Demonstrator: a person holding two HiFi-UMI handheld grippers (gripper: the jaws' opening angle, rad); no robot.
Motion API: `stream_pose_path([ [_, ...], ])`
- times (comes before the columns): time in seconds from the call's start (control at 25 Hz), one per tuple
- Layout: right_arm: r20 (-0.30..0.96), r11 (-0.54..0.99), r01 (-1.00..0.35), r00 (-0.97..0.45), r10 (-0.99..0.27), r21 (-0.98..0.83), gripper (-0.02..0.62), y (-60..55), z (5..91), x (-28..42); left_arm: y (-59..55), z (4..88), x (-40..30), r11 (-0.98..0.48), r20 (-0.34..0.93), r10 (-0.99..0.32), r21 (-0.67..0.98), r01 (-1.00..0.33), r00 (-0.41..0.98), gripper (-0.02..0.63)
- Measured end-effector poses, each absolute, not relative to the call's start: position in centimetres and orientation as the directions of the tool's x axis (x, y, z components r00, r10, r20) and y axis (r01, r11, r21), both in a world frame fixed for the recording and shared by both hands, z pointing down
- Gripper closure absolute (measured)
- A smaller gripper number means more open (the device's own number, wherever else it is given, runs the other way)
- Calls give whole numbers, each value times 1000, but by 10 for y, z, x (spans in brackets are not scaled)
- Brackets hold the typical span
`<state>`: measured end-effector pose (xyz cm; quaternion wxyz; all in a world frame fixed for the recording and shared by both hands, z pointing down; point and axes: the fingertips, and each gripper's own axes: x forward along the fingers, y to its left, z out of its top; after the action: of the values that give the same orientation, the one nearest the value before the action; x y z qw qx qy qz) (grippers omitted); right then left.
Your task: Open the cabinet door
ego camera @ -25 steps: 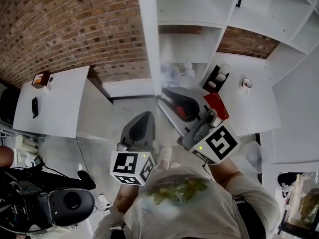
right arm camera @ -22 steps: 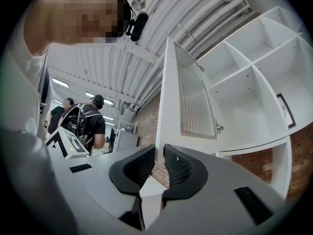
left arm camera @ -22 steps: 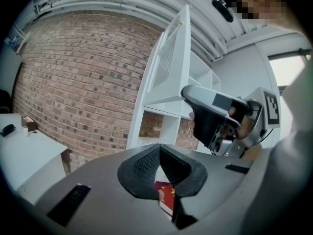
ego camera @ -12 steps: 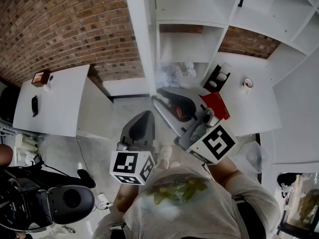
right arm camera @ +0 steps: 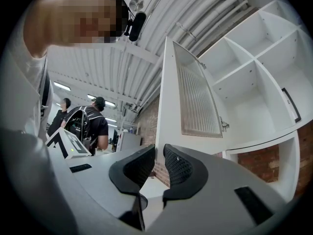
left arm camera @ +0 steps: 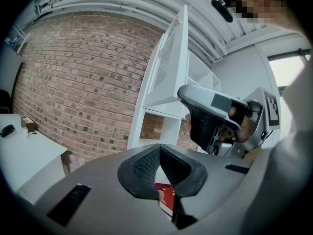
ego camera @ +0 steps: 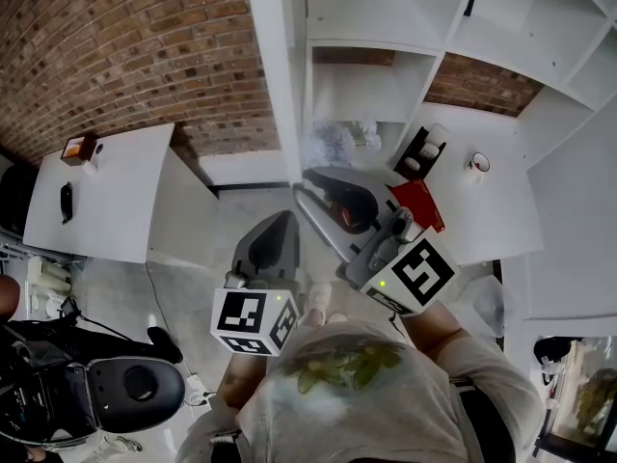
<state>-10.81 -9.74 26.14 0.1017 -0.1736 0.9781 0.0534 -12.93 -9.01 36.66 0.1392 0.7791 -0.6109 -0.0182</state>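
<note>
The white cabinet door [ego camera: 275, 75] stands swung out and shows edge-on in the head view. The right gripper view shows its frosted panel [right arm camera: 195, 97], and it also appears in the left gripper view [left arm camera: 171, 67]. My right gripper [ego camera: 323, 183] is at the door's lower corner. The door's edge runs down into the narrow gap between that gripper's pads [right arm camera: 159, 155], which are shut on it. My left gripper [ego camera: 280, 222] hangs lower and to the left, apart from the door. Its tips [left arm camera: 159, 148] meet with nothing between them.
Open white cabinet shelves [ego camera: 386, 37] rise behind the door. A red box [ego camera: 419, 204] and a mug [ego camera: 476, 162] sit on the white counter [ego camera: 501, 230] at right. At left are a white table [ego camera: 96, 201] and an office chair [ego camera: 135, 394]. Two people [right arm camera: 95, 121] stand behind.
The door's edge has shifted slightly to the left in the head view. Both grippers have hardly moved.
</note>
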Motion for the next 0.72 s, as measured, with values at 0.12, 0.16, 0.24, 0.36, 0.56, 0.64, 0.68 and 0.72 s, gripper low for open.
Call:
stream_pose_path([
  [0.12, -220, 933, -354, -917, -334, 60, 528, -98, 263, -108, -91, 366, -130, -218, 138, -957, 240, -946, 256, 597],
  [0.16, -219, 932, -358, -916, -338, 59, 528, -98, 264, -107, -91, 366, -130, -219, 137, -957, 240, -946, 257, 597],
  [0.24, -206, 929, -365, -916, -345, 62, 528, -97, 270, -106, -91, 366, -130, -223, 135, -956, 240, -945, 260, 597],
  [0.36, -167, 930, -364, -922, -350, 60, 528, -94, 287, -106, -91, 366, -129, -229, 134, -955, 240, -944, 266, 597],
  [0.56, -119, 924, -381, -920, -374, 41, 530, -91, 309, -105, -91, 367, -132, -231, 134, -954, 241, -943, 268, 597],
  [0.64, -104, 918, -394, -915, -389, 37, 539, -91, 316, -104, -90, 368, -133, -230, 136, -954, 244, -942, 268, 597],
  [0.68, -99, 917, -398, -914, -393, 36, 546, -91, 318, -104, -90, 369, -134, -229, 139, -953, 246, -942, 268, 597],
  [0.72, -94, 916, -399, -914, -395, 35, 552, -90, 321, -104, -89, 370, -134, -228, 141, -953, 248, -941, 268, 597],
])
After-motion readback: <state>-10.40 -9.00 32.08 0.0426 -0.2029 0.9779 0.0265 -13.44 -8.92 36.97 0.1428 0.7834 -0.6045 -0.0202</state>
